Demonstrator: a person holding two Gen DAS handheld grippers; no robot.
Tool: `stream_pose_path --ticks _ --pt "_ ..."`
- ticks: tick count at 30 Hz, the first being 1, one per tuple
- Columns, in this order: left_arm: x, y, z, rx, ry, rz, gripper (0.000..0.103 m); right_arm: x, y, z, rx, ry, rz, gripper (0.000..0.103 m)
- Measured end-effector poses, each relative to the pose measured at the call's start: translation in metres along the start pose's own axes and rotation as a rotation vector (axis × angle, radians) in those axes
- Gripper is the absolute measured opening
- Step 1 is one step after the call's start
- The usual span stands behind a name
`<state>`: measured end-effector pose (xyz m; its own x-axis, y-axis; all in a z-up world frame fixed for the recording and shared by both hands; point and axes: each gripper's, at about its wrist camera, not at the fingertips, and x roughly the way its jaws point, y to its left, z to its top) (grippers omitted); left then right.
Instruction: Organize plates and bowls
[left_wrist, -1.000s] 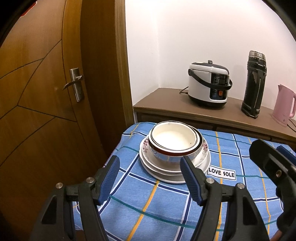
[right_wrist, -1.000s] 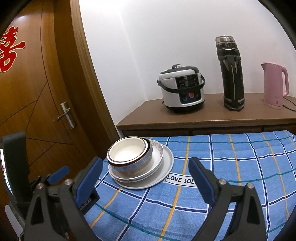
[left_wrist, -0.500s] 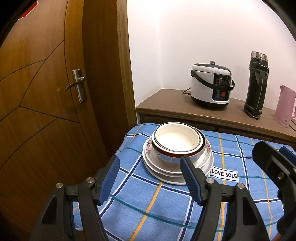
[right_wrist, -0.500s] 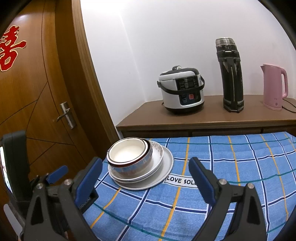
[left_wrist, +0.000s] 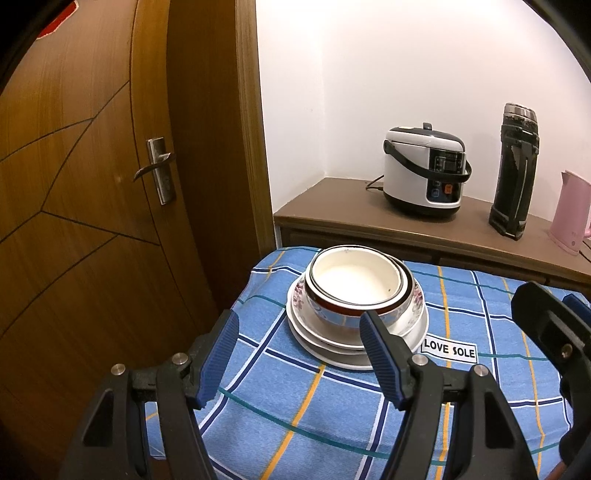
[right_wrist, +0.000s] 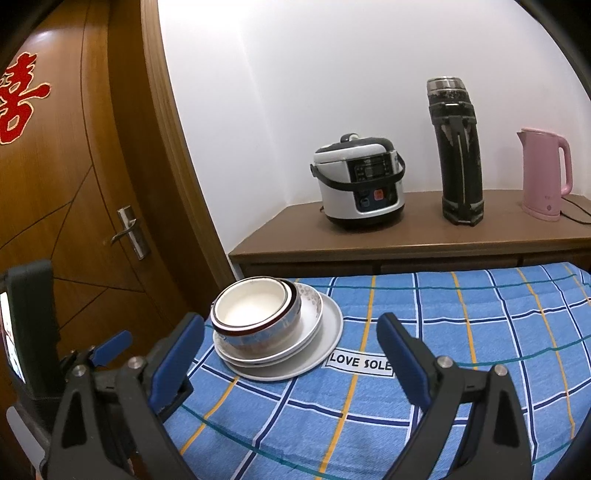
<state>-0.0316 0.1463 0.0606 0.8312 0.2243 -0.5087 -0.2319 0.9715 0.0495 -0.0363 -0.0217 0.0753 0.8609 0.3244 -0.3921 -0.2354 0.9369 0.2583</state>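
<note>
A stack of dishes stands on the blue checked tablecloth (left_wrist: 332, 406): a white bowl (left_wrist: 356, 280) nested in a red-rimmed bowl, on a floral dish and white plates (left_wrist: 332, 350). In the right wrist view the same white bowl (right_wrist: 251, 304) and plates (right_wrist: 325, 343) sit left of centre. My left gripper (left_wrist: 299, 332) hovers open just in front of the stack, nothing between its blue pads. My right gripper (right_wrist: 290, 334) is open too, short of the stack and to its right. The left gripper's body shows at the lower left of the right wrist view.
A wooden door (left_wrist: 92, 184) with a metal handle (left_wrist: 157, 168) stands close on the left. Behind the table a brown sideboard (right_wrist: 406, 240) carries a rice cooker (right_wrist: 360, 182), a tall black flask (right_wrist: 458, 151) and a pink kettle (right_wrist: 546, 173). A "LOVE SOLE" label (right_wrist: 360, 363) lies beside the plates.
The view from the left gripper has drifted slightly, so the stack sits a little further right. The right view is the same. Both grippers stay open.
</note>
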Motion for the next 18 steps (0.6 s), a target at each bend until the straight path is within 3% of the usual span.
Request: stream_pose_path --ticks 18 --pt "-0.0033 0.001 0.0038 -0.017 -0.028 -0.032 0.07 -0.0017 -0.0024 0.0003 -0.003 -0.003 -0.009 0.097"
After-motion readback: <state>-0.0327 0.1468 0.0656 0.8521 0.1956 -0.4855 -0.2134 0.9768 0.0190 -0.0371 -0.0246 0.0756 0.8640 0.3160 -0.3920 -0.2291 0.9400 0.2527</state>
